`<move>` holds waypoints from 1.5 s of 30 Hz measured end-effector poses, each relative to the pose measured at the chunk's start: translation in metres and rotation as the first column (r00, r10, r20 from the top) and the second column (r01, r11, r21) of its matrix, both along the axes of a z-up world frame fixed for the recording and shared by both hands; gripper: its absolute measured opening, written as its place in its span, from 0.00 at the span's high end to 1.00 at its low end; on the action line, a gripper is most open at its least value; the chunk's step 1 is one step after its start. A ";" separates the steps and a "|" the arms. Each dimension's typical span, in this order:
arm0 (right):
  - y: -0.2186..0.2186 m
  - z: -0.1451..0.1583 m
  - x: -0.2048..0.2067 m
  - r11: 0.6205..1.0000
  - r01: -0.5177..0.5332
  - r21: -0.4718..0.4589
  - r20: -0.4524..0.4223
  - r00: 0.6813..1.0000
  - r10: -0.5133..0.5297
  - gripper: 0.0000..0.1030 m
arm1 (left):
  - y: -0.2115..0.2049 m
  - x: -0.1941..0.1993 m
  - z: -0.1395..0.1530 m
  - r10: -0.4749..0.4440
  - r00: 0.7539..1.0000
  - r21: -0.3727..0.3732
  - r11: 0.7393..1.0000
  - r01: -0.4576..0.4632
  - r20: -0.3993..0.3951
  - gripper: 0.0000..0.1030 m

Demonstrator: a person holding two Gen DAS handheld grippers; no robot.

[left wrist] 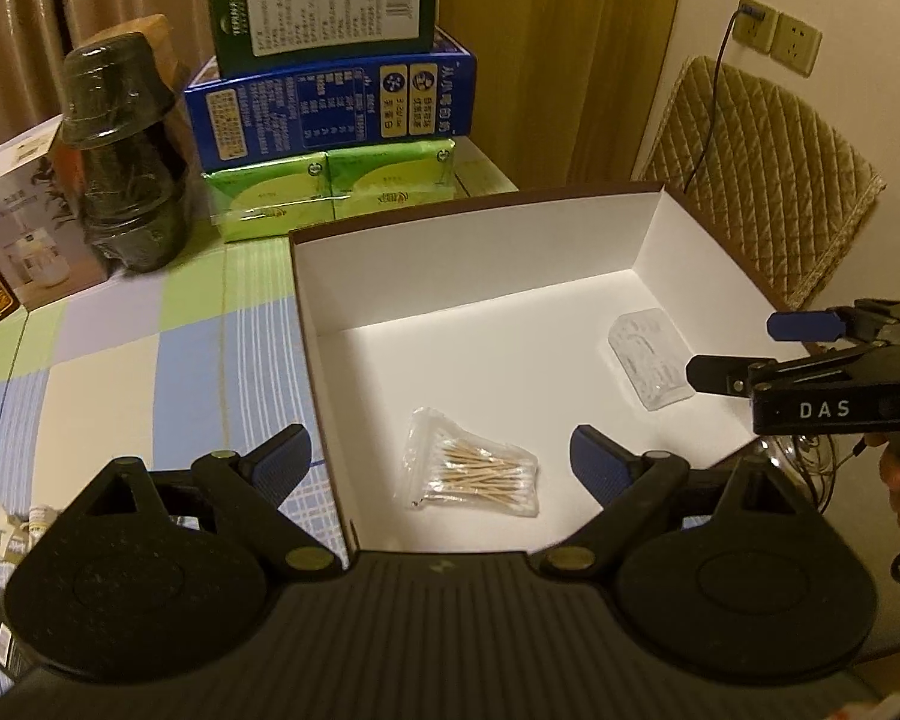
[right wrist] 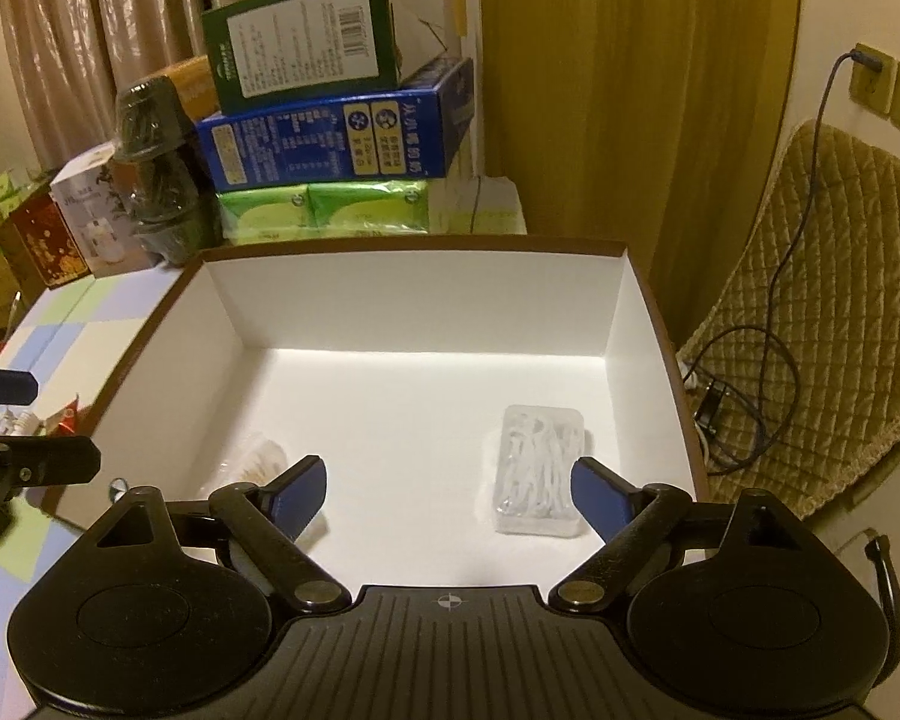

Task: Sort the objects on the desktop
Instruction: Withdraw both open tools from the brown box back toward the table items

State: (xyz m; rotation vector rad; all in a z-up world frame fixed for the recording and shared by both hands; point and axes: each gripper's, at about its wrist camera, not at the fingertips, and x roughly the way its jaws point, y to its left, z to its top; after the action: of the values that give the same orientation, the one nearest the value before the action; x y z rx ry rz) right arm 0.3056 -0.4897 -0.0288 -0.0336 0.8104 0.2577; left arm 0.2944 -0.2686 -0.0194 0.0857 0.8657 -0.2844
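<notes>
A white-lined cardboard box (left wrist: 462, 264) with brown rim stands on the checked tablecloth. Inside lie a clear bag of cotton swabs (left wrist: 474, 471) and a clear plastic case of floss picks (left wrist: 648, 360). My left gripper (left wrist: 441, 465) is open and empty, straddling the box's left wall above the swabs. My right gripper (right wrist: 447, 495) is open and empty over the box (right wrist: 414, 300), with the floss case (right wrist: 540, 474) just inside its right finger and the swab bag (right wrist: 258, 459) behind its left finger. The right gripper also shows in the left wrist view (left wrist: 768, 351).
Stacked green (left wrist: 324, 0) and blue (left wrist: 330, 108) cartons and green tissue packs (left wrist: 330, 192) stand behind the box. A dark wrapped stack of cups (left wrist: 126, 156) and printed boxes (left wrist: 24, 222) stand at back left. Small items (left wrist: 12, 531) lie on the cloth at left. A quilted chair (right wrist: 822, 312) is at right.
</notes>
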 end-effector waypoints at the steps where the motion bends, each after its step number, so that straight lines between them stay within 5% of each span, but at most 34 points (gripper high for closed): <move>1: 0.001 0.002 -0.004 1.000 0.005 0.004 0.004 1.000 -0.005 0.16 | 0.002 -0.003 0.002 0.000 1.000 -0.005 1.000 0.000 0.003 0.11; 15: 0.044 0.023 -0.070 0.999 0.003 0.047 0.029 1.000 -0.004 0.14 | 0.053 -0.063 0.018 0.004 1.000 -0.045 0.999 -0.003 0.012 0.11; 27: 0.101 0.013 -0.110 0.996 -0.046 0.074 -0.021 0.999 0.047 0.14 | 0.119 -0.109 0.011 0.046 0.999 -0.055 0.997 -0.047 -0.029 0.11; 45: 0.204 -0.019 -0.121 0.970 -0.209 0.123 -0.064 0.974 0.218 0.14 | 0.224 -0.144 -0.008 0.269 0.958 -0.022 0.962 -0.273 -0.103 0.11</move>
State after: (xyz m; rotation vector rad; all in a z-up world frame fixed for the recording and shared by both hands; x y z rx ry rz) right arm 0.1844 -0.2855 -0.0479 -0.0022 0.8679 0.5116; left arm 0.1503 -0.0444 -0.0270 -0.0817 0.9588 -0.0470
